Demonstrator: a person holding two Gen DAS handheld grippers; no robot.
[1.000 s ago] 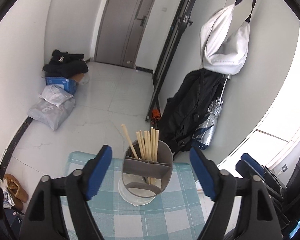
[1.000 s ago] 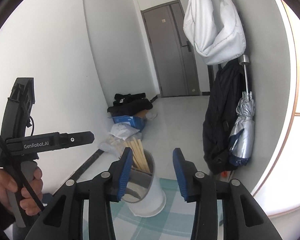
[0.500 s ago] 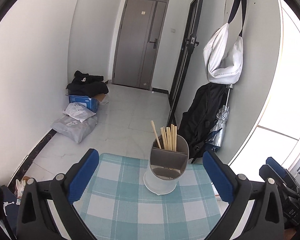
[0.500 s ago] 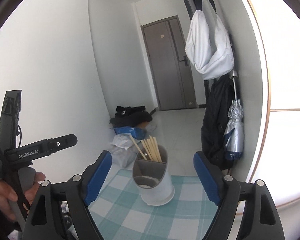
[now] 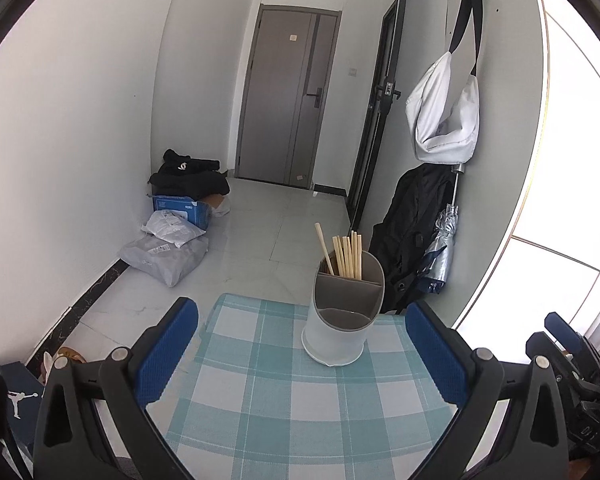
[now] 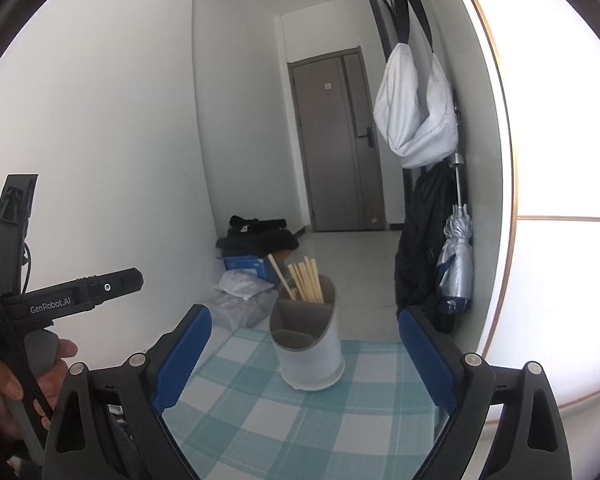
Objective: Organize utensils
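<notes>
A white utensil holder (image 5: 342, 312) with a grey divided insert stands upright on the teal checked tablecloth (image 5: 300, 400). Several wooden chopsticks (image 5: 346, 254) stick up from its far compartment; the near compartment looks empty. My left gripper (image 5: 302, 320) is open, back from the holder, nothing between its blue pads. In the right wrist view the same holder (image 6: 308, 340) and chopsticks (image 6: 304, 280) sit ahead of my right gripper (image 6: 304, 328), whose jaws are opening wide with nothing held. The left gripper's body (image 6: 72, 296) and the hand on it show at left.
The small table ends just beyond the holder, with tiled floor below. Bags and a blue box (image 5: 180, 208) lie by the left wall. A black coat (image 5: 412, 232), a silver umbrella (image 5: 444, 244) and a white bag (image 5: 444, 120) hang at right. Grey door (image 5: 288, 104) at the back.
Both grippers have drawn back from the holder and opened wider; the right jaws, narrow around the holder's rim a second ago, now stand far apart. The holder looks smaller and farther.
</notes>
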